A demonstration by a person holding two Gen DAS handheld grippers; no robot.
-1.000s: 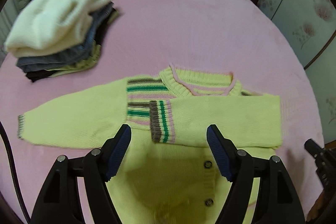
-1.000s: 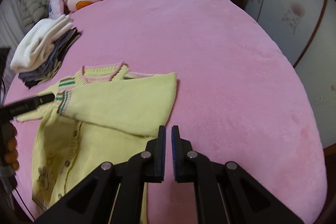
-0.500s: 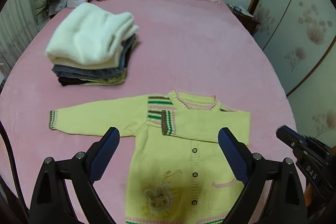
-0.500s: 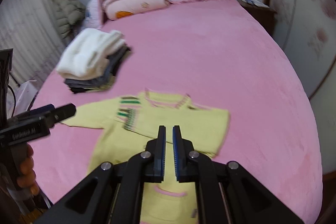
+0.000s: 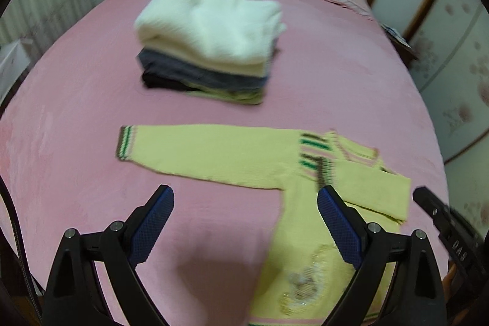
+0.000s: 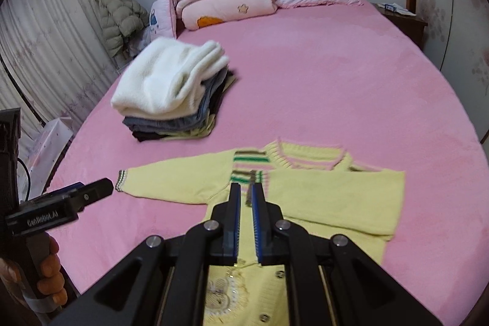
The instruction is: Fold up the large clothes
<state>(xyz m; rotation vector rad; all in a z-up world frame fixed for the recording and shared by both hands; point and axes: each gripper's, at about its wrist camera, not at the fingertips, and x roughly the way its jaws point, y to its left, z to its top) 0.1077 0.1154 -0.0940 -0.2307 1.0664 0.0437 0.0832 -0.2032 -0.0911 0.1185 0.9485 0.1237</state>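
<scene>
both grippers have pulled back and up from the yellow cardigan (image 6: 305, 197) on the pink bed (image 6: 336, 81), leaving one sleeve folded across its chest; the other sleeve (image 5: 207, 152) lies outstretched, likely the next fold; at left, the left gripper (image 5: 244, 222) hovers with jaws wide apart, holding nothing; at right, the right gripper (image 6: 246, 222) has jaws nearly together, empty.

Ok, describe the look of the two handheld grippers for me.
Both are matte black plastic with angular, strutted finger arms, silver pivot screws and dark blue textured pads. The left gripper shows a black cable at its side; in the right wrist view its body carries pale lettering above a grey handle. The right gripper matches it.
</scene>
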